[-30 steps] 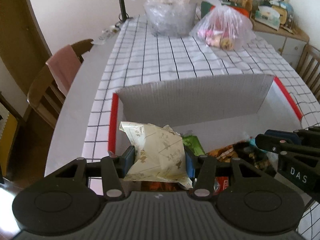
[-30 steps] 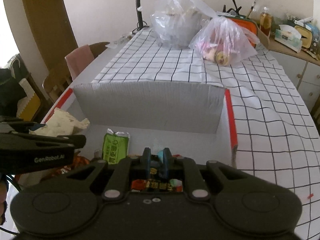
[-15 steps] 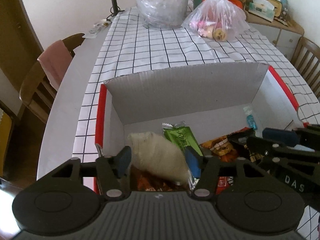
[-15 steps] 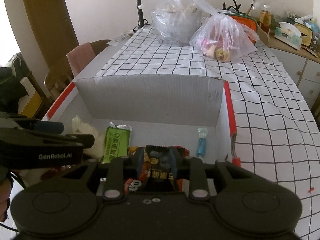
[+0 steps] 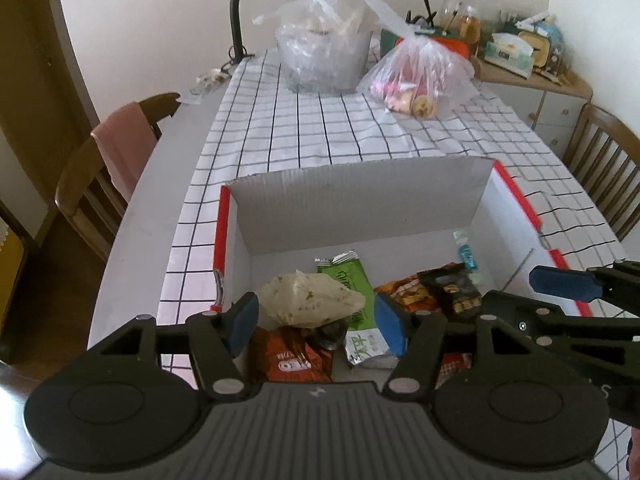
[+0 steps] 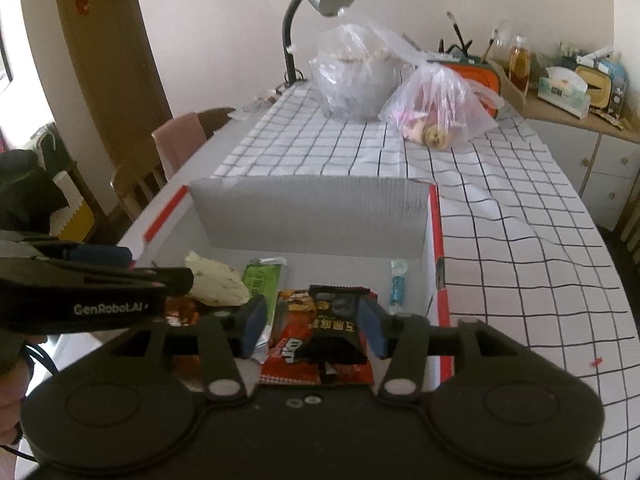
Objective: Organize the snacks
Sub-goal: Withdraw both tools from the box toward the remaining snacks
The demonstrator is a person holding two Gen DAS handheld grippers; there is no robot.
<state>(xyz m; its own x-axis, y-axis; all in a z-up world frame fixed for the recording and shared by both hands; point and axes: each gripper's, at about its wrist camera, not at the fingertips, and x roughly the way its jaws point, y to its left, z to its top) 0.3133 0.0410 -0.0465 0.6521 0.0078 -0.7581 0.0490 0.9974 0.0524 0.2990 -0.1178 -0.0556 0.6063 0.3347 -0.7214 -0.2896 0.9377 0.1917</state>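
A red-edged cardboard box (image 5: 360, 188) (image 6: 308, 208) stands on the checked tablecloth and holds several snacks. My left gripper (image 5: 316, 318) is open above the box. A cream snack packet (image 5: 308, 300) (image 6: 216, 284) lies in the box below it, free of the pads. My right gripper (image 6: 314, 322) is open above a dark snack packet (image 6: 334, 320) (image 5: 452, 292), which lies on red packets in the box. A green packet (image 5: 352, 292) (image 6: 260, 280) and a small blue tube (image 5: 466, 254) (image 6: 396, 288) also lie inside.
Two clear plastic bags (image 5: 324, 56) (image 5: 420, 76) with food sit at the table's far end, beside a desk lamp (image 6: 316, 4). Wooden chairs (image 5: 108, 168) (image 5: 604, 164) stand left and right. A cluttered sideboard (image 6: 572, 96) is at the back right.
Both grippers opened and let go of their packets, which dropped into the box. Both grippers then pulled up and back from the box.
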